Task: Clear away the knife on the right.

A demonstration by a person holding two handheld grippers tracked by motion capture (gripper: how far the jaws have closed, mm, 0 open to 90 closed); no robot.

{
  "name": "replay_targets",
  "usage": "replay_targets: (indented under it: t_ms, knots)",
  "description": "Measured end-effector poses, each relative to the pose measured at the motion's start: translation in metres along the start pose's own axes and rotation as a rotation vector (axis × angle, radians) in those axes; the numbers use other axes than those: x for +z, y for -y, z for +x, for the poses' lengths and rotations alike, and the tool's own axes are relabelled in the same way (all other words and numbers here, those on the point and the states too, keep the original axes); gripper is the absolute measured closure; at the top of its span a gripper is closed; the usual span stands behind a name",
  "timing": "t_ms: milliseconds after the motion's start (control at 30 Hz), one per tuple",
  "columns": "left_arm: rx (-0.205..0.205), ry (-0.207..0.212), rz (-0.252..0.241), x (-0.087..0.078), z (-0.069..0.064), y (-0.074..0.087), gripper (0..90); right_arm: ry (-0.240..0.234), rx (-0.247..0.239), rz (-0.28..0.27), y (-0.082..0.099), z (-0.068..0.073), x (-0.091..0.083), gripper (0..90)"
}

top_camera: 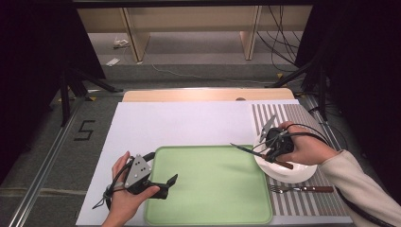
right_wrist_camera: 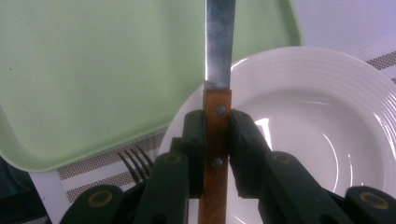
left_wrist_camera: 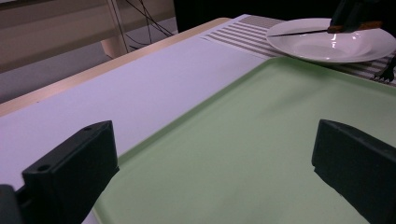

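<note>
Right gripper (right_wrist_camera: pixel 217 135) pinches the knife (right_wrist_camera: pixel 218 70) by its handle above the plate (right_wrist_camera: pixel 327 116); keep the blade level; left gripper (left_wrist_camera: pixel 210 154), jaws spread, idles over the tray (left_wrist_camera: pixel 243 154)

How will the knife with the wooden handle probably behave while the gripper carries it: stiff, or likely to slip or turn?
The knife probably stays stiff: its metal blade looks straight. It may pivot, since the right gripper clamps only the narrow handle while the blade reaches far forward. The smooth wooden handle could also slide a little. If it drops, it falls on the white plate.
</note>
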State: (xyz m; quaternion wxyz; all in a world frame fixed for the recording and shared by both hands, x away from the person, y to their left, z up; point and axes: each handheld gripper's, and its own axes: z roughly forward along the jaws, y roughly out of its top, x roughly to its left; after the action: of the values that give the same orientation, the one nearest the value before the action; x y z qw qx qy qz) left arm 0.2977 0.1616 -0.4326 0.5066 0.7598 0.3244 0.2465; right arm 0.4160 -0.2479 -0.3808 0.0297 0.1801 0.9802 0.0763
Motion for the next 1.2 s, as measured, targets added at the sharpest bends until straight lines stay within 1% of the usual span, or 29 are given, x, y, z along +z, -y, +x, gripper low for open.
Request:
replay_targets:
  t_ms: [33, 200, 367, 400, 433, 567, 800, 867, 967, 1000, 1033, 1067, 1133, 1167, 1200]
  knots:
    - [0.0, 0.0, 0.0, 0.0, 0.0, 0.0, 0.0, -0.003, 0.008, 0.001, 0.0, 0.002, 0.0, 77.9]
    - [0.002, 0.0, 0.001, 0.0, 0.0, 0.0, 0.0, -0.016, 0.01, 0.002, -0.001, 0.006, 0.001, 77.9]
    - [0.002, 0.0, 0.001, 0.0, 0.0, 0.0, 0.0, -0.031, 0.023, 0.013, -0.003, 0.012, 0.003, 77.9]
    - [0.002, 0.0, 0.001, 0.0, 0.0, 0.0, 0.0, -0.031, 0.02, 0.01, -0.004, 0.013, 0.003, 77.9]
    - [0.002, 0.0, 0.001, 0.0, 0.0, 0.0, 0.0, -0.034, 0.024, 0.018, -0.004, 0.014, 0.004, 77.8]
    - [0.002, 0.001, 0.002, 0.0, 0.0, 0.0, 0.0, -0.04, 0.036, 0.02, -0.006, 0.018, 0.005, 77.9]
    - [0.002, 0.001, 0.003, 0.0, 0.0, 0.0, 0.0, -0.049, 0.04, 0.02, -0.008, 0.024, 0.007, 77.9]
    - [0.002, 0.002, 0.003, 0.001, 0.0, 0.0, 0.0, -0.07, 0.051, 0.015, -0.009, 0.024, 0.007, 77.9]
    - [0.001, 0.001, 0.003, 0.001, 0.0, 0.0, 0.0, -0.073, 0.052, 0.022, -0.01, 0.026, 0.008, 77.9]
    - [0.001, 0.001, 0.003, 0.001, 0.0, 0.0, 0.0, -0.075, 0.061, 0.027, -0.011, 0.028, 0.009, 77.9]
    - [0.001, 0.002, 0.004, 0.001, 0.0, 0.0, 0.0, -0.08, 0.054, 0.029, -0.011, 0.028, 0.01, 77.9]
    - [0.001, 0.003, 0.004, 0.001, 0.0, 0.0, 0.0, -0.085, 0.058, 0.025, -0.012, 0.029, 0.011, 77.9]
    - [0.002, 0.002, 0.003, 0.001, 0.0, 0.0, 0.0, -0.078, 0.068, 0.03, -0.014, 0.031, 0.012, 77.9]
    - [0.002, 0.002, 0.003, 0.001, 0.0, 0.0, 0.0, -0.082, 0.068, 0.034, -0.014, 0.031, 0.012, 77.9]
    - [0.002, 0.001, 0.003, 0.001, 0.0, 0.0, 0.0, -0.079, 0.071, 0.029, -0.015, 0.032, 0.013, 77.9]
